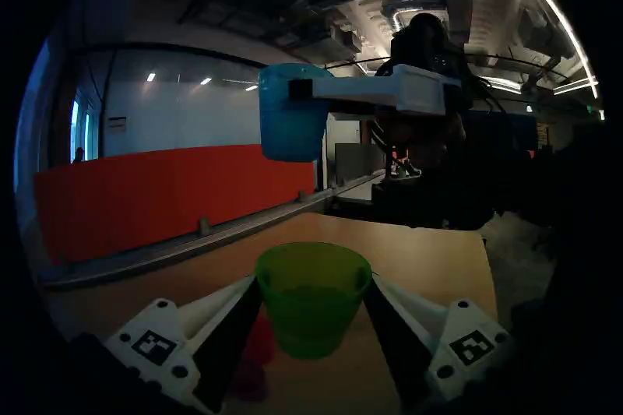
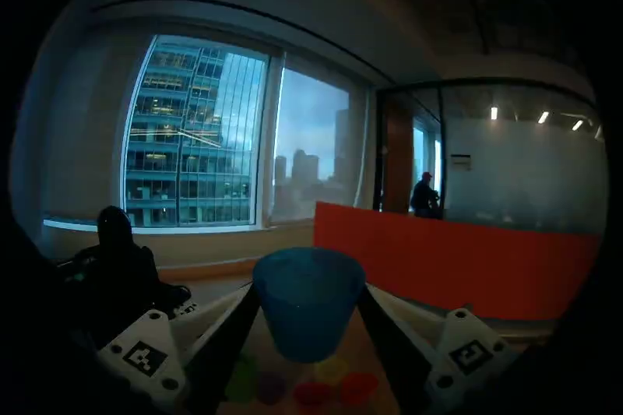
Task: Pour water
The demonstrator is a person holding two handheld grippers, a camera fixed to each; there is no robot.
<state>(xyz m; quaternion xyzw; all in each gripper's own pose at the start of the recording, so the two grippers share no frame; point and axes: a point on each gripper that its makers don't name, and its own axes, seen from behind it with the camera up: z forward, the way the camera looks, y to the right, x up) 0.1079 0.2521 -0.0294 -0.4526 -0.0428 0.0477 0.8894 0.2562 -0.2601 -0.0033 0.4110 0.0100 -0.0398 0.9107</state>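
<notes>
Gripping, left: the left gripper [image 1: 311,318] pinches a green cup [image 1: 313,283] upright between both fingers, low over the wooden table [image 1: 444,251].
Gripping, right: the right gripper [image 2: 308,321] pinches a blue cup [image 2: 308,290], also upright.
Blue cup's place: in the left gripper view, higher than the green cup and beyond it, well apart.
Water: cannot tell in either cup.
Background: red panel [image 1: 156,189]; window [image 2: 195,135].

Both views look forward, sharing the blue cup [image 1: 290,123] [image 2: 309,302].

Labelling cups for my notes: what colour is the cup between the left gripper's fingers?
Green: the cup shows best in the left gripper view.
</notes>
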